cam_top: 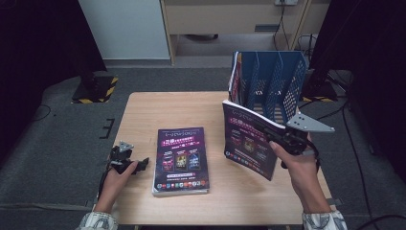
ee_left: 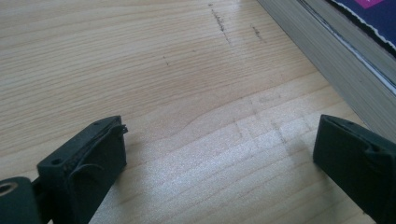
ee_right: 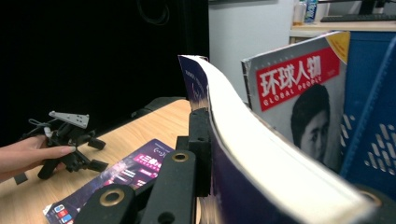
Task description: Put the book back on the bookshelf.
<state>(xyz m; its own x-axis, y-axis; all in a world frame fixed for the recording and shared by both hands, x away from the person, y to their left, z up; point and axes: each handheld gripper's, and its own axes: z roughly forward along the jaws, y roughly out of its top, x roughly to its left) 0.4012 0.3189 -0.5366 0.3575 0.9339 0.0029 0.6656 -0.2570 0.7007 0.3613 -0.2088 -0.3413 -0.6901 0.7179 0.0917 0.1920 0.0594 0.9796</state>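
Thick purple-covered magazine (cam_top: 250, 139), held upright above the wooden counter (cam_top: 143, 108), just in front of the blue perforated file rack (cam_top: 273, 79).

We have the right gripper (cam_top: 287, 139) clenched on its fore edge, and the block of pages bows in the right gripper view (ee_right: 252, 140), so we judge it heavy, floppy and glossy-slick; a hold nearer the spine would stiffen it. Our left gripper (cam_top: 125, 160) rests on the counter, jaws released and holding nothing, beside a second purple magazine (cam_top: 181, 160) lying flat. A magazine already in the rack (ee_right: 299, 107) reads "环球人物 GLOBAL PEOPLE"; the purple covers' print is too small to read.
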